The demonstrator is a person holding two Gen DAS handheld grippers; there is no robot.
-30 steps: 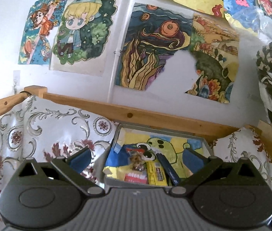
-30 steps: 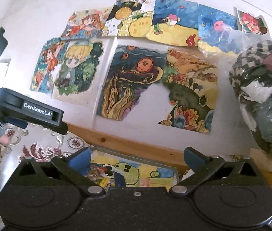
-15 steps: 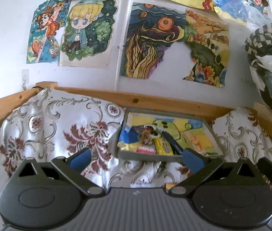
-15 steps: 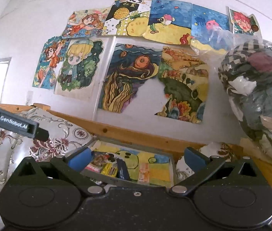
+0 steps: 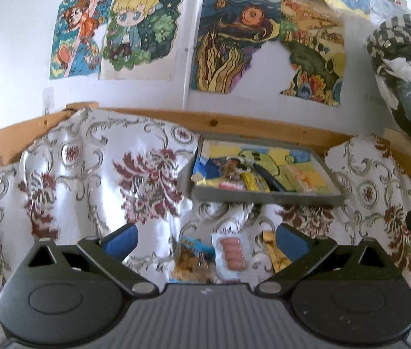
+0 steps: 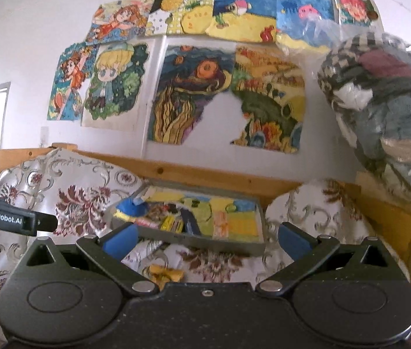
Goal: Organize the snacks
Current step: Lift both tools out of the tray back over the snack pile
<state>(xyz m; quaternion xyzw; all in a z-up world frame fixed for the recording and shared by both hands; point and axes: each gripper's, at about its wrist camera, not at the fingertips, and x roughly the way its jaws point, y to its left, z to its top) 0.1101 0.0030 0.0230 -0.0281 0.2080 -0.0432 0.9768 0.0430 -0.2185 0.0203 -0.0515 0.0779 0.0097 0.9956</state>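
Still loose: clear packet of pink sausages (image 5: 232, 251), lengthwise, dead ahead between wide-apart left gripper (image 5: 204, 237) tips; right gripper (image 6: 205, 240) likewise spread, empty, farther off.

One grey tray (image 5: 266, 197) holds several snack packets, too jumbled to count. Three loose packets (image 5: 231, 251) lie on the cloth (image 5: 89, 168).

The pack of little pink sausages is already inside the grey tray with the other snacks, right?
Not quite. The sausage pack is not in the grey tray; it lies on the flowered cloth in front of it, as the left wrist view shows. Other snacks are in the tray.
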